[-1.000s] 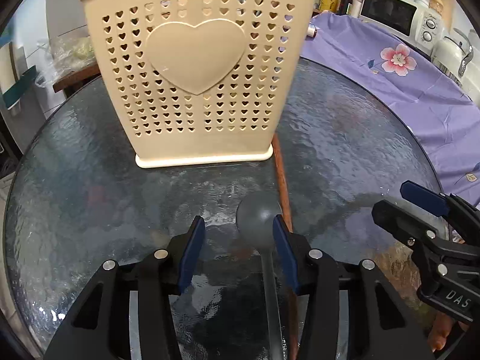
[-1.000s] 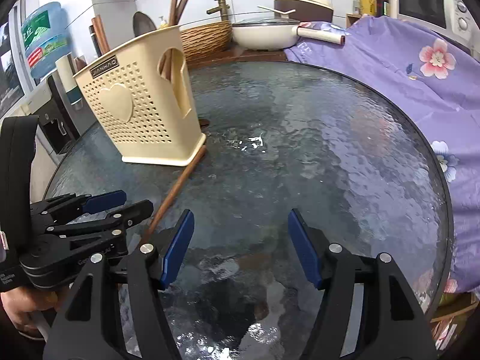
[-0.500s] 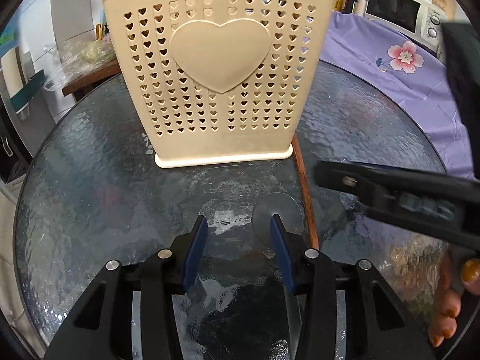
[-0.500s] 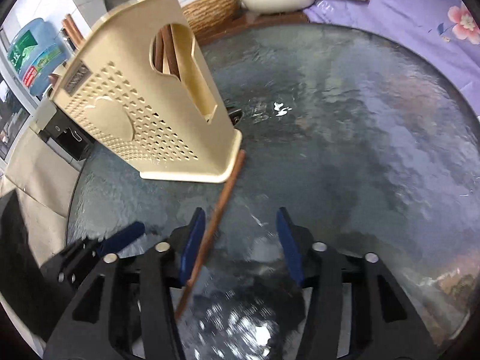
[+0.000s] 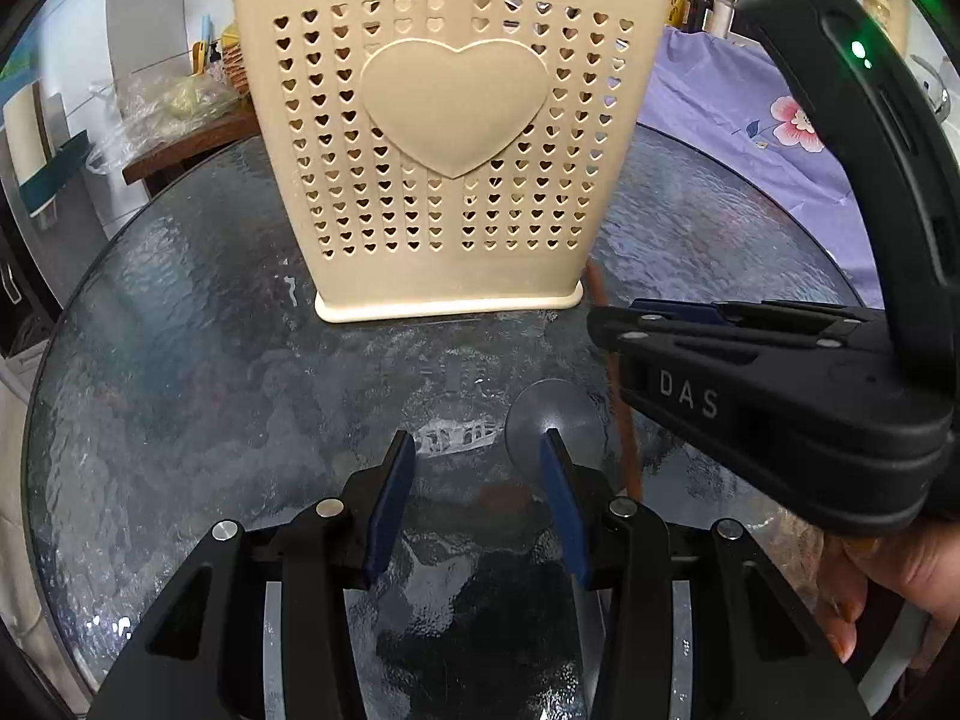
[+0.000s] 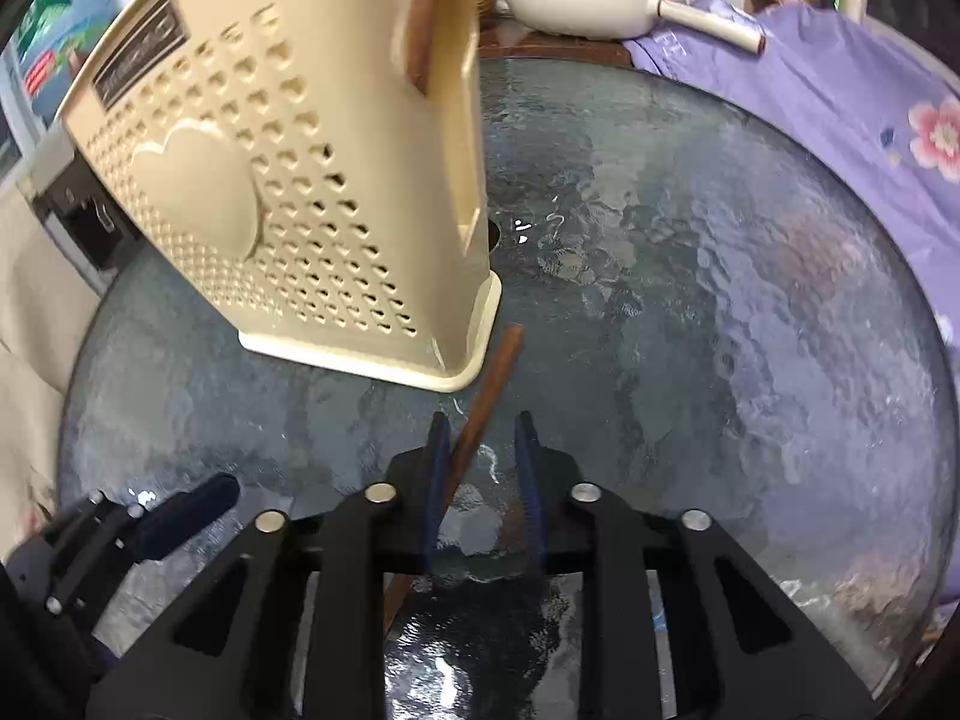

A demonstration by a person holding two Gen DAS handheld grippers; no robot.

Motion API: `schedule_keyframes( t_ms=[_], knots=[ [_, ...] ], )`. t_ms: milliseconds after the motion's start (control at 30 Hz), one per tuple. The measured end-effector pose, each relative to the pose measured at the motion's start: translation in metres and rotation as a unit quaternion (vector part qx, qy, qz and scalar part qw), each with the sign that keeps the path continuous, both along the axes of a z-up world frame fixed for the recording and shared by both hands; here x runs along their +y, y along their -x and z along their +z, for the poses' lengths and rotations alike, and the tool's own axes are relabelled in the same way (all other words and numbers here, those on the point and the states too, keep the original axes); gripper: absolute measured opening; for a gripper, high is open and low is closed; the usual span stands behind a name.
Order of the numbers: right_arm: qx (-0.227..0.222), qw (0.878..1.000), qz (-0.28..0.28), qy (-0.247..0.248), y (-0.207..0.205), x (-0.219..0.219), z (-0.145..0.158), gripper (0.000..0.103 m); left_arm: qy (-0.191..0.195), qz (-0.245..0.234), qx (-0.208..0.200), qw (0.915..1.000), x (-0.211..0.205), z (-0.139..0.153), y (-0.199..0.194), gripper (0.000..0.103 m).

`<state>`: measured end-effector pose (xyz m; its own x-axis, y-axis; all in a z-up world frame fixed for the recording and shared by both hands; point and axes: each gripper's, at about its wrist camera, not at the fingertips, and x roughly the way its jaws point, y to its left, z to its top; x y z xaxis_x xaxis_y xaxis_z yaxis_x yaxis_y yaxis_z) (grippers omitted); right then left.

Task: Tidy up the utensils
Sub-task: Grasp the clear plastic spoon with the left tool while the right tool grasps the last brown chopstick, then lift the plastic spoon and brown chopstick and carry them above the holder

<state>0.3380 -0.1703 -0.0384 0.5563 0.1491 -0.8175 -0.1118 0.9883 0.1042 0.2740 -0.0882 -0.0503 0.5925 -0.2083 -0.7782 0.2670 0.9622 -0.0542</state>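
Right tongs [image 6: 480,468] have just been closing, pads narrowed around brown wooden stick [image 6: 486,396], gap visible on right side. Left tongs [image 5: 474,492] spread, nothing between, grey spoon [image 5: 555,420] behind right pad. Stick lies on glass bench [image 6: 720,330], far end just beside cream holder [image 5: 450,138].

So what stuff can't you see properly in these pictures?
- Inside the cream utensil holder: left wrist view shows only brown tips over its rim; its wall hides the rest.
- Brown stick: right wrist view, its near end goes under the right gripper, whose fingers have just been closing around it.
- Grey ladle: left wrist view, the handle is hidden behind the left gripper.
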Motion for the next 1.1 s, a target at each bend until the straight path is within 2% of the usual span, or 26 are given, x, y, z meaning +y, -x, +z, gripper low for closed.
schedule_keyframes(
  t_ms=[167, 300, 400, 700, 1033, 1100],
  knots=[
    [0.002, 1.0, 0.017, 0.004, 0.011, -0.001, 0.001, 0.012, 0.011, -0.001, 0.009, 0.9999, 0.004, 0.0, 0.002, 0.043],
    [0.009, 1.0, 0.019, -0.006, 0.018, -0.014, 0.001, 0.009, 0.013, -0.004, 0.006, 0.9999, 0.003, 0.005, 0.006, 0.053],
    [0.011, 1.0, 0.011, -0.011, 0.02, -0.025, 0.002, 0.008, 0.013, -0.01, 0.0, 0.9999, -0.003, 0.009, 0.01, 0.055],
    [0.012, 1.0, 0.01, -0.001, 0.019, -0.027, 0.002, 0.008, -0.043, -0.026, -0.006, 0.9987, -0.034, 0.003, 0.009, 0.055],
    [0.014, 0.999, 0.011, 0.03, 0.02, -0.013, 0.004, 0.008, -0.043, -0.019, 0.004, 0.9989, -0.04, 0.002, 0.003, 0.052],
    [0.013, 0.999, 0.012, 0.032, 0.02, -0.013, 0.004, 0.008, -0.04, -0.021, 0.004, 0.999, -0.04, 0.002, 0.002, 0.048]
  ],
)
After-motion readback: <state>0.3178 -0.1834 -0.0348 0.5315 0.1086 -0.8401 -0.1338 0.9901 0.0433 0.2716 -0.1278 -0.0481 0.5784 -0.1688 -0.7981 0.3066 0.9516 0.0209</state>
